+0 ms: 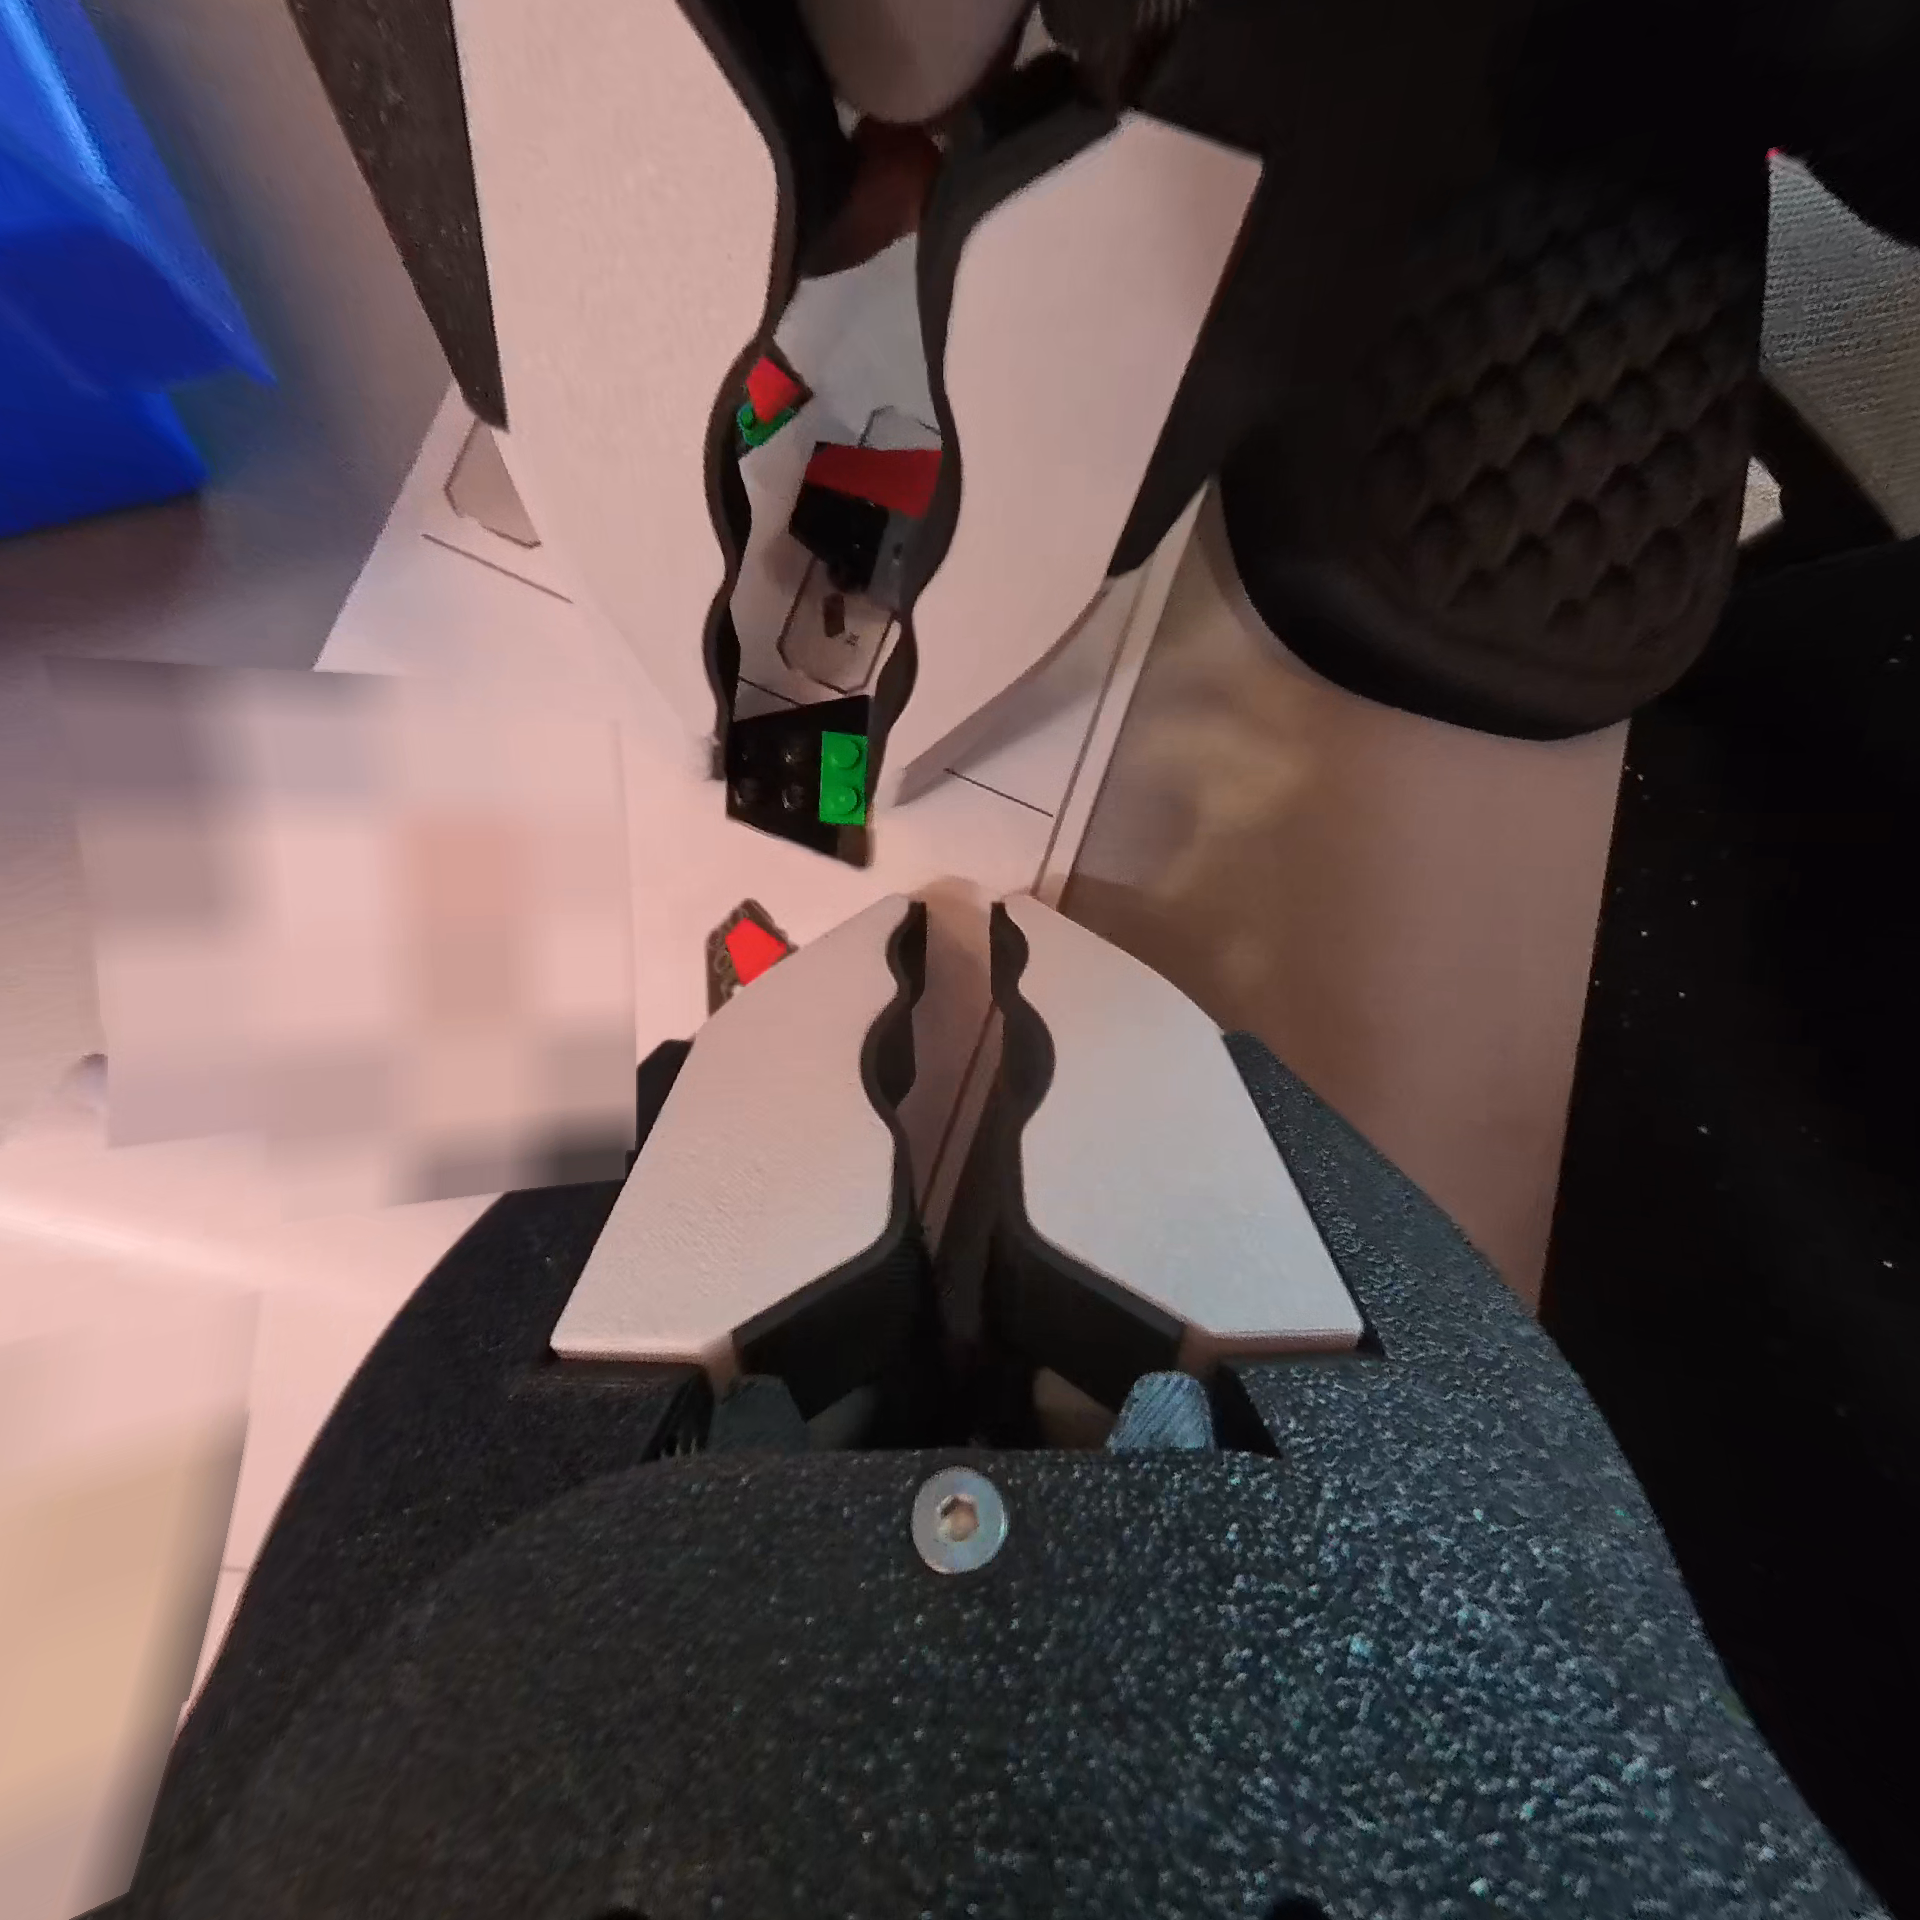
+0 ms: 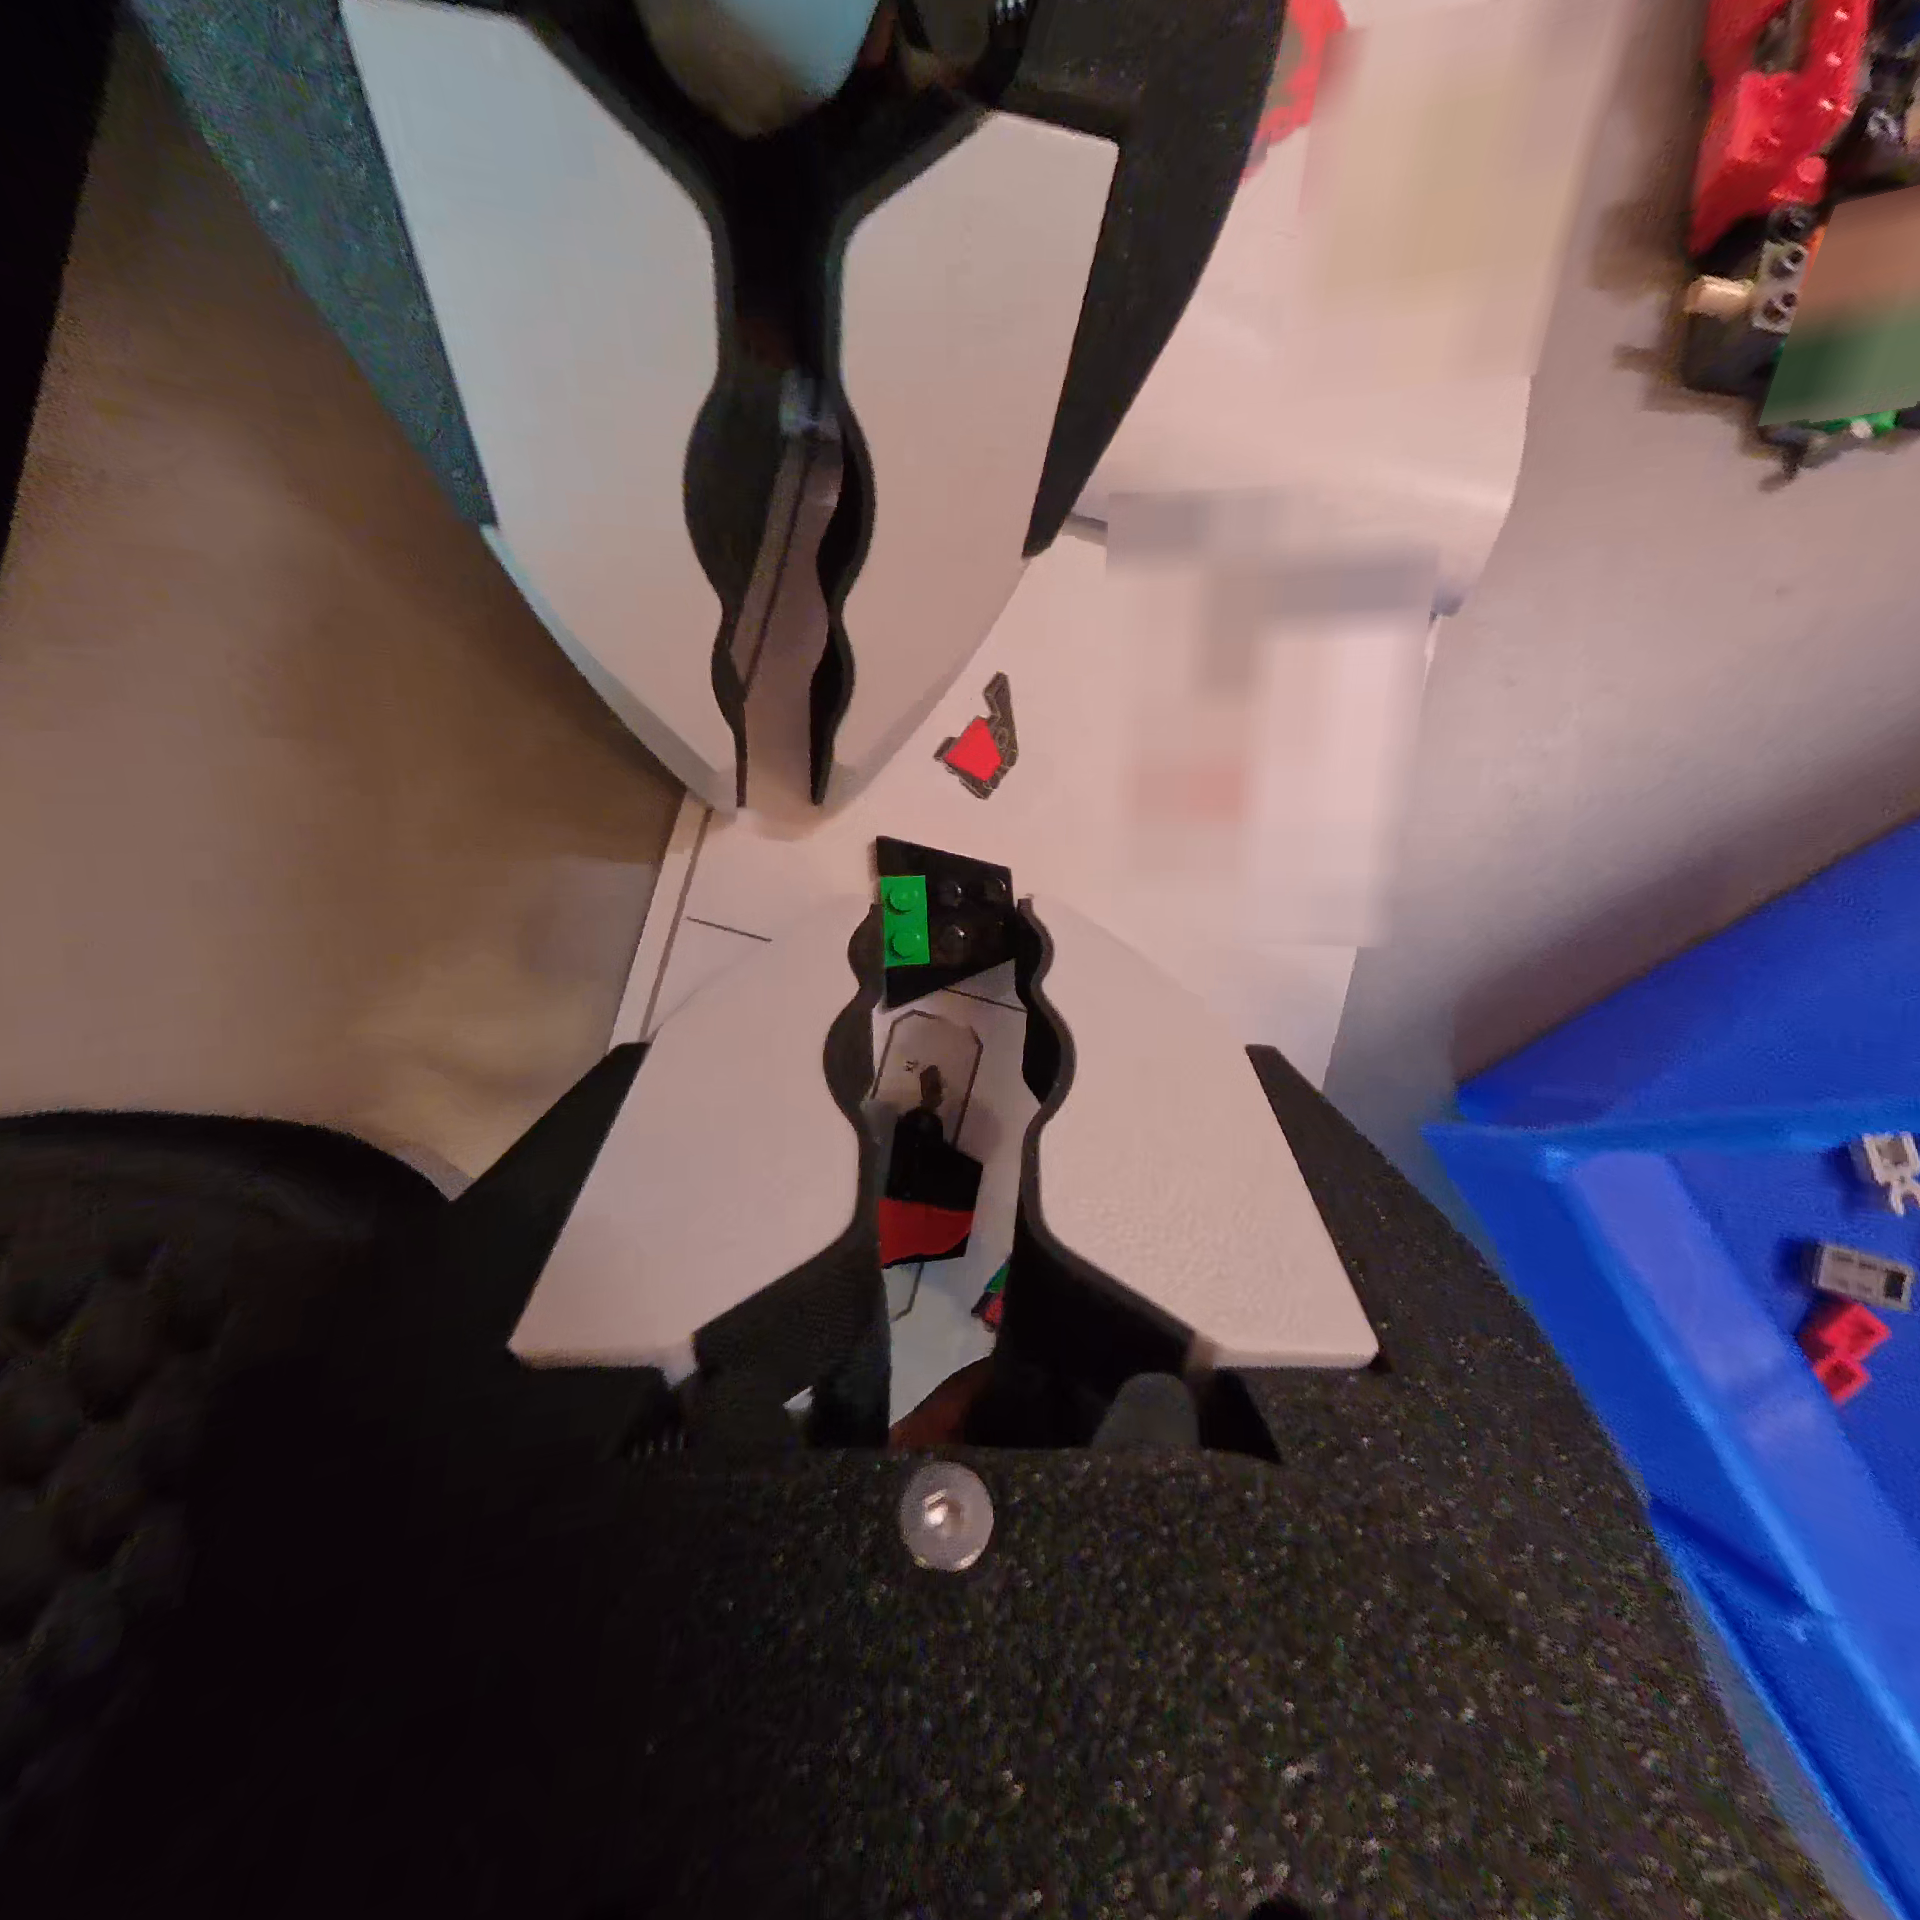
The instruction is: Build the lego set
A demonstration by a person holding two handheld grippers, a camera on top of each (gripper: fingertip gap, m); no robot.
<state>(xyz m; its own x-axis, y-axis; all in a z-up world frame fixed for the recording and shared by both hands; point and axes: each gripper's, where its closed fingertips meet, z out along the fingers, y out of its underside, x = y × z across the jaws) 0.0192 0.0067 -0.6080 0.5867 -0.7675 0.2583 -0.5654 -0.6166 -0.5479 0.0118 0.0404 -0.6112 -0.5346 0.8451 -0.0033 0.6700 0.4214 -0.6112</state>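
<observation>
Black plate (image 2: 961, 920): a small lego piece with a green brick (image 2: 902, 921) on one edge, held above the white instruction sheet (image 2: 1049, 821) on the worktop.
Right claw (image 2: 940, 961): its tips grip the black plate.
Left claw (image 1: 951, 914): nearly closed and empty, tips facing the plate from just beside it.
Blue bin (image 2: 1704, 1226): off to the side, with loose small pieces inside.
Red model (image 2: 1787, 145): partly built, far corner.
</observation>
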